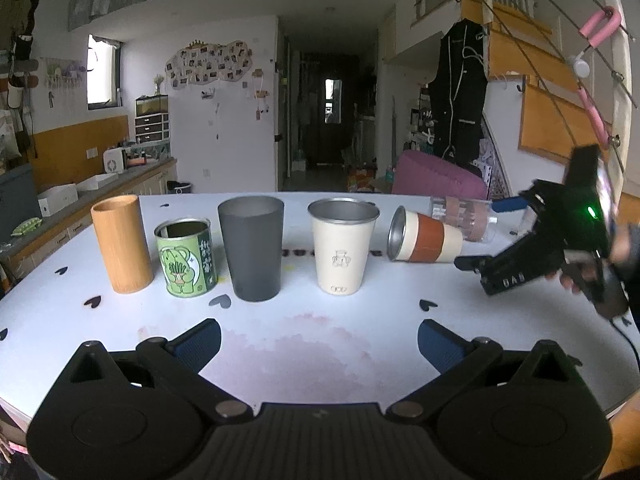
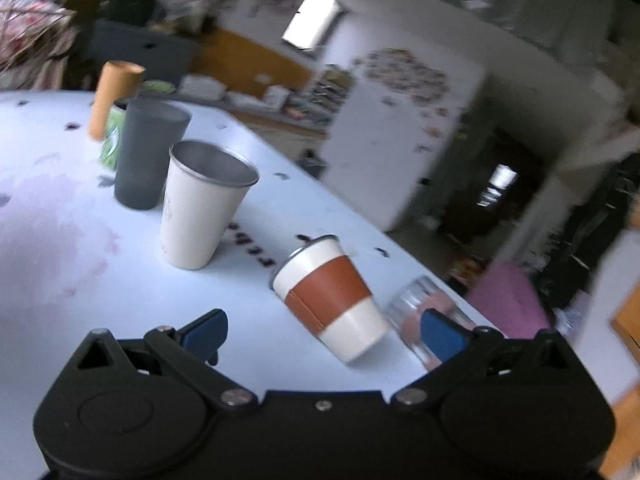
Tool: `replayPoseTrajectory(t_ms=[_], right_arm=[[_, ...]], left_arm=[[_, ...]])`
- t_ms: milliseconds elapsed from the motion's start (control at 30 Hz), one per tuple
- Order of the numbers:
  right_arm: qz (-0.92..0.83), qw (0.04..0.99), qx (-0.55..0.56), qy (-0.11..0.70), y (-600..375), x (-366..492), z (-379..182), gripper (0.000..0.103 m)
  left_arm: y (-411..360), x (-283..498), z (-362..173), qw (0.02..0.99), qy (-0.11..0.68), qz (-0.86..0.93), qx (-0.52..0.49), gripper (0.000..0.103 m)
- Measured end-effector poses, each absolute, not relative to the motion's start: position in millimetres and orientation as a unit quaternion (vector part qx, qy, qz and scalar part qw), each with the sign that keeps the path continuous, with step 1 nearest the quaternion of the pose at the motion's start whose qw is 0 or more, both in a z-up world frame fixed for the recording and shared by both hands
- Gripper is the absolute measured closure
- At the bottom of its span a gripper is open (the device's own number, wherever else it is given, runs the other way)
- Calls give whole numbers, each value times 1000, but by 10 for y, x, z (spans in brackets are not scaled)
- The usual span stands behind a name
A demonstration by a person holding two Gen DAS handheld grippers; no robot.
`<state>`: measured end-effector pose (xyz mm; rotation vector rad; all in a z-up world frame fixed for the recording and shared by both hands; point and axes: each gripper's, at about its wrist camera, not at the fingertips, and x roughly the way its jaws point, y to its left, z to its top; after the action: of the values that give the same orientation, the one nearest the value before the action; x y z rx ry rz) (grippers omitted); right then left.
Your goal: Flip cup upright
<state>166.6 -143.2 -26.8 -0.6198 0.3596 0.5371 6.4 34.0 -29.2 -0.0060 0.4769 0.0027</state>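
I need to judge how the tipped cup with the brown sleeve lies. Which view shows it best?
The left wrist view: the sleeved cup is sharp, on its side, mouth facing left. The right wrist view shows it closer but motion-blurred.

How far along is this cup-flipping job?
Four containers already stand upright, among them the grey cup and cream cup. The right gripper, open, is closing in on the banded cup lying on its side. The clear cup behind it also lies down.
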Motion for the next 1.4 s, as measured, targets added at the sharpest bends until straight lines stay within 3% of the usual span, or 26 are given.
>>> replayPoseTrajectory(t_ms=[367,633,733,900,1400], right_arm=[[319,846,-355,237,-1409,2454,-527,1],[327,858,-303,255,-1513,2751,-635,22],[322,868,-283,251,-1577,2683,-629,26],[301,876,-278,253,-1615,2411,-583,42],[186,918,-82,339,-1604,1416,-480,43]], left_arm=[[416,265,-516,966,258,-13,-17,0],[487,323,-588,962,273,0,-28,0],[498,340,-599,961,276,-1,-33,0],[454,328,-620,959,280,-13,-36,0],[381,244,-548,958,280,-38,-46,0]])
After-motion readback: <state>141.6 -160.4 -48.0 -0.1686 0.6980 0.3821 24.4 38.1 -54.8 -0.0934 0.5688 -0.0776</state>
